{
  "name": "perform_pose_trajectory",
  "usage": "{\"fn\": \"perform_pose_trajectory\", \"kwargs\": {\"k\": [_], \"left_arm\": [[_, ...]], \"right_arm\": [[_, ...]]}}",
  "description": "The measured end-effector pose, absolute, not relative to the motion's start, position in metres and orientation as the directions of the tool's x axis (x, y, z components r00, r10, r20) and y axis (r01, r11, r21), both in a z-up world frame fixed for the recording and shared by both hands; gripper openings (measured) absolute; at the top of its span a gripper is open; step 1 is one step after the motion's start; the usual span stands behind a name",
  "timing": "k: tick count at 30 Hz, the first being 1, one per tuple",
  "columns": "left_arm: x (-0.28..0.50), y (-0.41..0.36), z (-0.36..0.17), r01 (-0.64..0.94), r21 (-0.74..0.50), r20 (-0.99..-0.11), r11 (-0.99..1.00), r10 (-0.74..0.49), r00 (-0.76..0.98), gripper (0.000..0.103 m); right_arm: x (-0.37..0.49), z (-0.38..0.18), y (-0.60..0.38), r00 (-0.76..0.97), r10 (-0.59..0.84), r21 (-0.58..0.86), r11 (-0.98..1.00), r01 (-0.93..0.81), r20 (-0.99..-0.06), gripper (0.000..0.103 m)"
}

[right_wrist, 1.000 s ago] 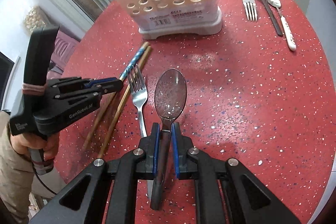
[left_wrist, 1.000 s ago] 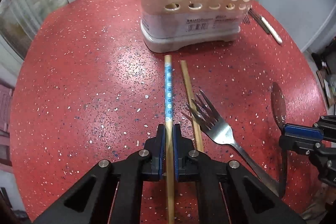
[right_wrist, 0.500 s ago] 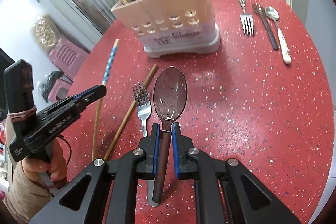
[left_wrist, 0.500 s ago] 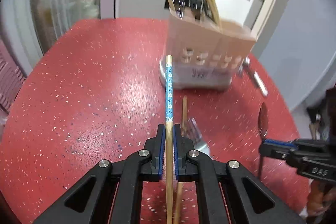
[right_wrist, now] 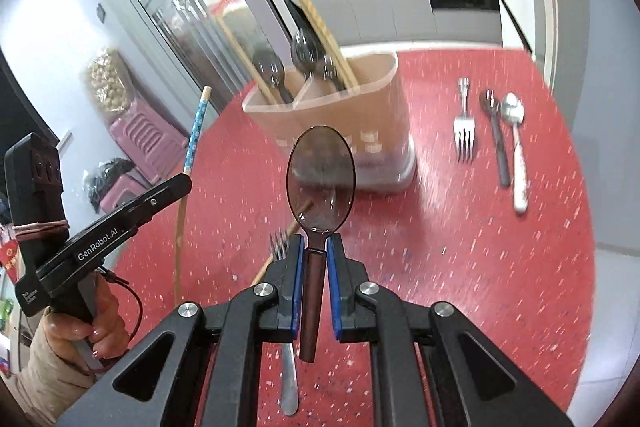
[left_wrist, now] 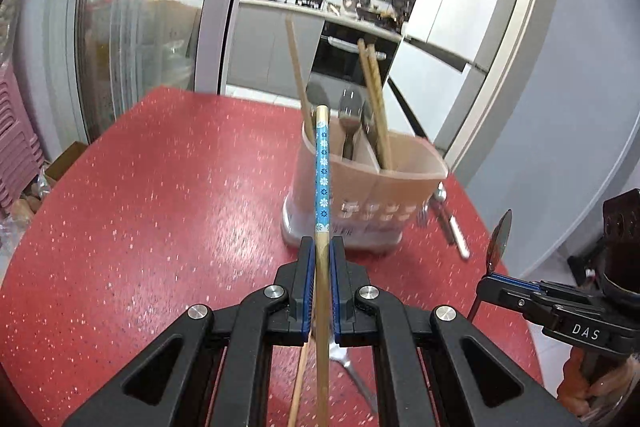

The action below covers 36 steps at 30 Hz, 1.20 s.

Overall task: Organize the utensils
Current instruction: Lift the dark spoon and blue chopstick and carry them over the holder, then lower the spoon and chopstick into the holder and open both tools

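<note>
My left gripper (left_wrist: 321, 247) is shut on a blue-patterned wooden chopstick (left_wrist: 322, 171), held up above the red table with its tip pointing at the beige utensil holder (left_wrist: 384, 199). My right gripper (right_wrist: 314, 247) is shut on the handle of a translucent brown spoon (right_wrist: 321, 179), lifted in front of the holder (right_wrist: 340, 123). The holder has two compartments with chopsticks and dark spoons standing in them. The left gripper (right_wrist: 176, 187) with its chopstick (right_wrist: 195, 135) shows at the left of the right wrist view. The right gripper (left_wrist: 496, 281) shows at the right of the left wrist view.
A plain chopstick (right_wrist: 280, 247) and a steel fork (right_wrist: 286, 367) lie on the red speckled table (right_wrist: 460, 267) below my grippers. A fork (right_wrist: 464, 131), a dark spoon (right_wrist: 496, 139) and a white-handled spoon (right_wrist: 516, 155) lie right of the holder.
Both grippers have risen from the table with their utensils and tilted upward toward the holder; the chopstick and spoon left the surface.
</note>
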<state>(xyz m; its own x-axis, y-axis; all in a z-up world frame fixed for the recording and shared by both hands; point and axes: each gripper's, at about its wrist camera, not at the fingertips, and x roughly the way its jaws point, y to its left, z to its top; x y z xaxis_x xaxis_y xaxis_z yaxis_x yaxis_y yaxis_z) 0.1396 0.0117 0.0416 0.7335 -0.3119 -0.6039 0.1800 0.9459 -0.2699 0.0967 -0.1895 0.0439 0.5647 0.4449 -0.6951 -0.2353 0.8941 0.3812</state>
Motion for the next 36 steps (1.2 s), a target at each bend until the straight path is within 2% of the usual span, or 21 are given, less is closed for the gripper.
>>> {"fn": "perform_pose_trajectory", "kwargs": {"k": [21,24,36], "left_arm": [[0.218,0.011,0.129,0.151,-0.314,-0.380,0.937,-0.270,0.885,0.032],[0.233,0.006,0.135,0.143,-0.297,-0.343,0.944,-0.245,0.907,0.032],[0.277,-0.016,0.111,0.099,-0.284,-0.313,0.954,-0.190,0.930,0.032]], "right_arm": [[0.175,0.149,-0.196,0.736,0.390,0.265,0.920,-0.289,-0.553,0.012],[0.191,0.153,-0.197,0.749,0.380,0.260,0.924,-0.280,-0.543,0.012],[0.241,0.131,-0.188,0.765,0.357,0.202,0.934,-0.294,-0.536,0.012]]}}
